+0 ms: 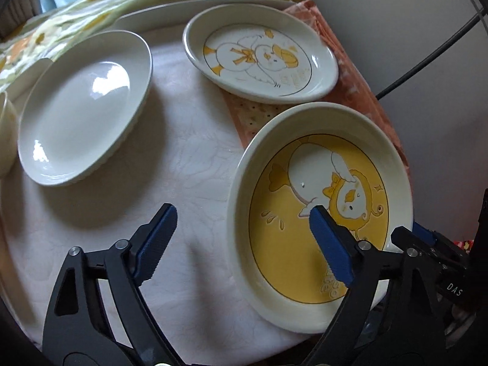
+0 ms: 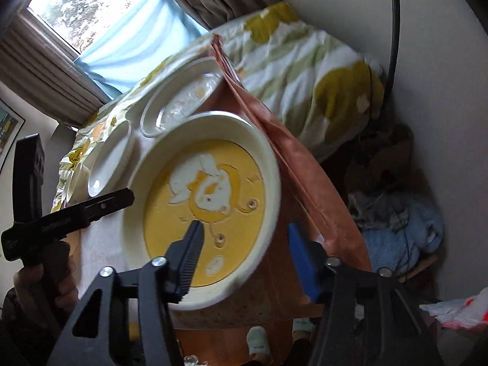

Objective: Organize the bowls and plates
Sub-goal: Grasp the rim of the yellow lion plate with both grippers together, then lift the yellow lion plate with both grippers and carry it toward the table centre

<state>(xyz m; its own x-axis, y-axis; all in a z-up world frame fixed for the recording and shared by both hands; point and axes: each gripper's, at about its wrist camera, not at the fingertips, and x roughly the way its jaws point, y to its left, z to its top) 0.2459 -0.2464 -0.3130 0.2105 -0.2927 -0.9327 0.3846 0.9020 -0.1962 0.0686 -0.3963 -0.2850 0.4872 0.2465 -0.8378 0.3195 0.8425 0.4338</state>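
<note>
A cream plate with a yellow duck picture (image 1: 305,183) lies at the table's near right, partly on an orange mat (image 1: 360,85). My left gripper (image 1: 244,222) is open and straddles the plate's left rim, one pad over the yellow inside and the other above the cloth. My right gripper (image 2: 244,241) straddles the opposite rim of the same plate (image 2: 213,183). A gap shows at both of its pads, so it is open. Its fingers (image 1: 405,238) show at that rim in the left wrist view. A plain white oval plate (image 1: 82,106) and a white duck plate (image 1: 262,55) lie further back.
A white cloth (image 1: 189,152) covers the round table. A small bowl (image 1: 6,134) peeks in at the far left, and a long white dish (image 1: 183,12) lies at the back. Flowered bedding (image 2: 305,70) sits behind the table. Blue fabric (image 2: 405,235) clutters the floor to the right.
</note>
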